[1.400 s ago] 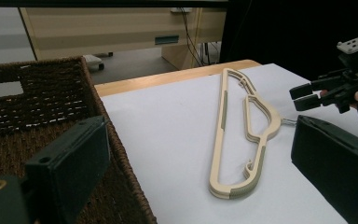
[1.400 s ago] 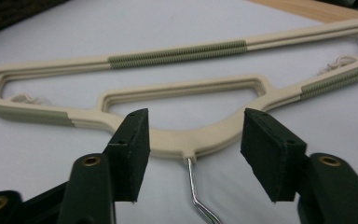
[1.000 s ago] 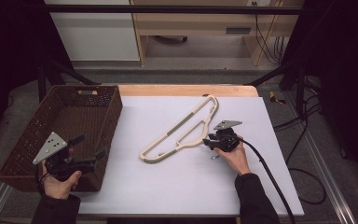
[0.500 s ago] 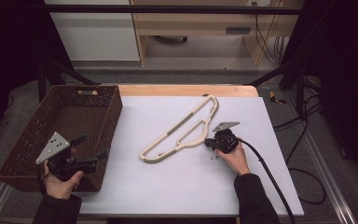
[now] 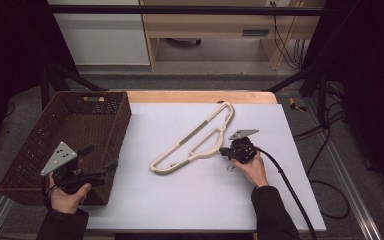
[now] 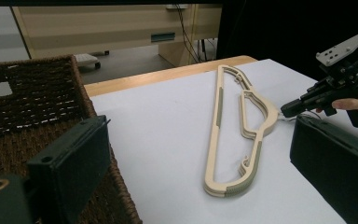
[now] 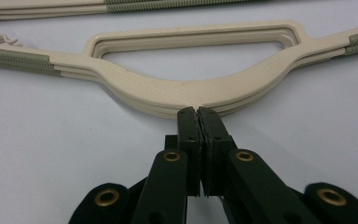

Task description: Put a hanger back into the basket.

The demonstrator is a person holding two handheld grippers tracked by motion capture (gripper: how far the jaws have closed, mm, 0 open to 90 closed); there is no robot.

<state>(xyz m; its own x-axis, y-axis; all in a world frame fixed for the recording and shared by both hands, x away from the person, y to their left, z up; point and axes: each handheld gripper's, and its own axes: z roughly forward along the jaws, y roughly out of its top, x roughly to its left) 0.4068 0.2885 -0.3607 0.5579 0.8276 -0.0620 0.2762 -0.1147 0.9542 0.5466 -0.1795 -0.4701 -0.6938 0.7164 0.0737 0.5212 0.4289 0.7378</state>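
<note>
Against the frames from a second earlier, the large things lie just where they did: the white tabletop [image 5: 190, 195], the brown wicker basket [image 5: 87, 122] at its left edge, and the cream hanger [image 5: 195, 137] lying flat and slantwise on the tabletop, to the right of the basket and well apart from it. Both hands have also kept their places. The one change is at the right gripper [image 5: 226, 151]: its jaws have just been closing and now stand clenched, pad against pad, as the right gripper view shows them at the right gripper [image 7: 197, 112]. Whether anything thin is pinched between the pads cannot be made out; no part of the hanger's cream frame lies between them. Their tips sit right at the outer edge of the hanger [image 7: 186, 88], at the middle of its curved neck, touching it or just short of it, on the side of the hanger away from the basket. The left gripper [image 5: 100, 167] is held over the basket's near right corner, its jaws released and wide apart with nothing between them; from its own view the hanger [image 6: 235, 126] lies well beyond them on the tabletop, beside the basket [image 6: 37, 107].
</note>
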